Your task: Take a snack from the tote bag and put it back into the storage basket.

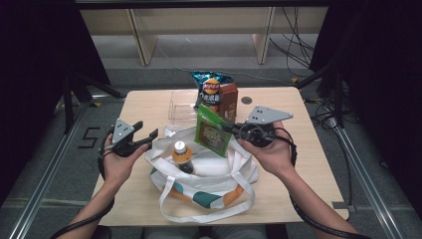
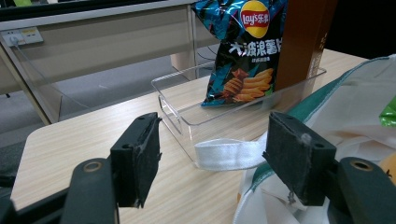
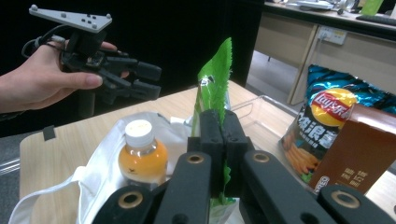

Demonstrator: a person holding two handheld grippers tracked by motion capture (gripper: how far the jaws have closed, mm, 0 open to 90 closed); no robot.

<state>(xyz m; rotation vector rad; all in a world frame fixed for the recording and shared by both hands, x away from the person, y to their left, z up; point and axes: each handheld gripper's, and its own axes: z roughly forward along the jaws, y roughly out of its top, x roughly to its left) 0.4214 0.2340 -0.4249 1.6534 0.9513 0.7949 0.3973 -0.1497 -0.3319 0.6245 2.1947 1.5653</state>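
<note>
— High view first: where's the right gripper [image 1: 230, 128]?
— Above the white tote bag [image 1: 209, 172], jaws pinched tight on the edge of a green snack packet [image 1: 213, 132]. Packet hangs tilted over the bag's mouth, at about 1 o'clock from the orange-drink bottle [image 1: 181, 155] standing inside.
— Left gripper [image 1: 148, 135]?
— At 9 o'clock of the bag, jaws spread wide, nothing between them, just beside the bag's rim.
— Beyond the bag?
— Clear plastic tray [image 1: 179, 107] at 12 o'clock, with a blue chip bag [image 1: 211, 89] and a brown box [image 1: 230, 99] upright in it.
</note>
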